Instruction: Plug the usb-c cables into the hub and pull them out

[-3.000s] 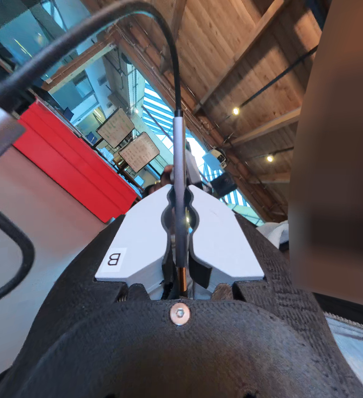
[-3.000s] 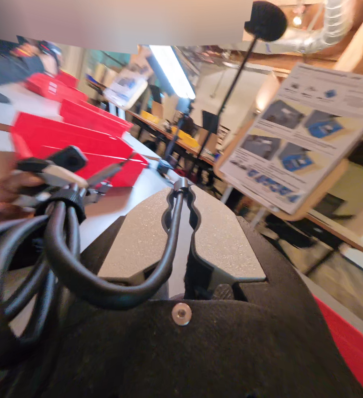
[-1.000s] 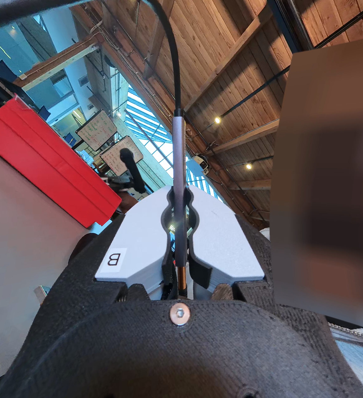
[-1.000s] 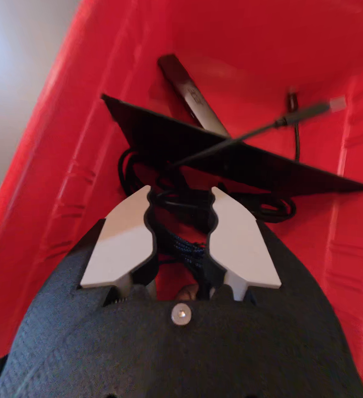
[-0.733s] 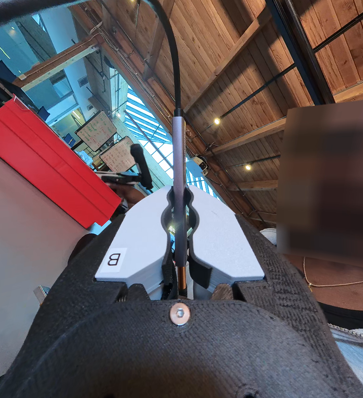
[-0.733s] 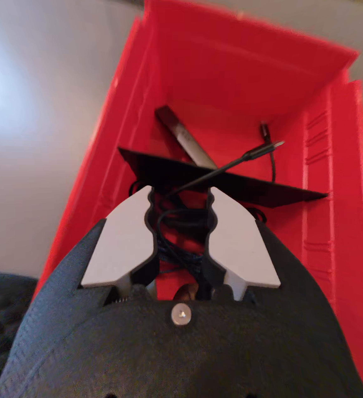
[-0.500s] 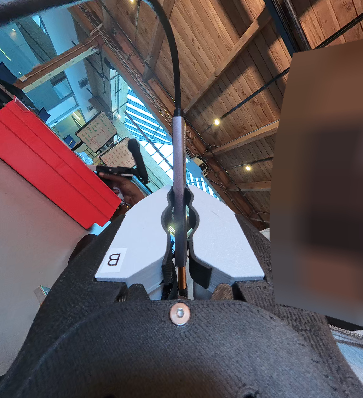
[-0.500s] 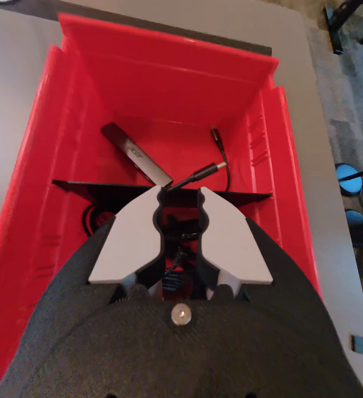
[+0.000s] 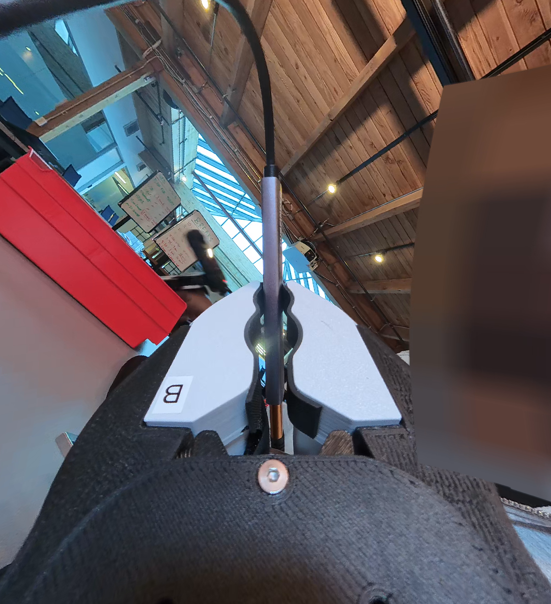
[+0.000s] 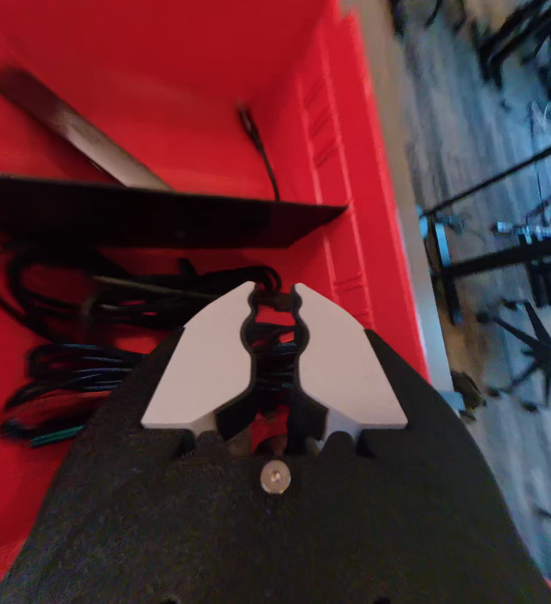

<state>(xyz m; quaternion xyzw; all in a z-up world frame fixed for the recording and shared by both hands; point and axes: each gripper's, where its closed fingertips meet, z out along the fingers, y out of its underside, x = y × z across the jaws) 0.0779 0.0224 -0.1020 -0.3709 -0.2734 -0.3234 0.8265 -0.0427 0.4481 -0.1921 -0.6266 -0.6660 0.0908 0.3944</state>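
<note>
Two whiteboards (image 9: 150,206) under timber ceiling (image 9: 349,81)

Inside the bin (image 10: 339,163), a divider (image 10: 137,222) separates 2 compartments: hub (image 10: 71,130) in the far one, coiled cables (image 10: 71,310) in the near one.

The left wrist view is sharp and daylit by a bright blue-white skylight (image 9: 235,225) and small ceiling spotlights (image 9: 331,188), with wide-angle bending at its edges. The right wrist view is dimmer and motion-smeared, especially the grey floor (image 10: 496,163).
</note>
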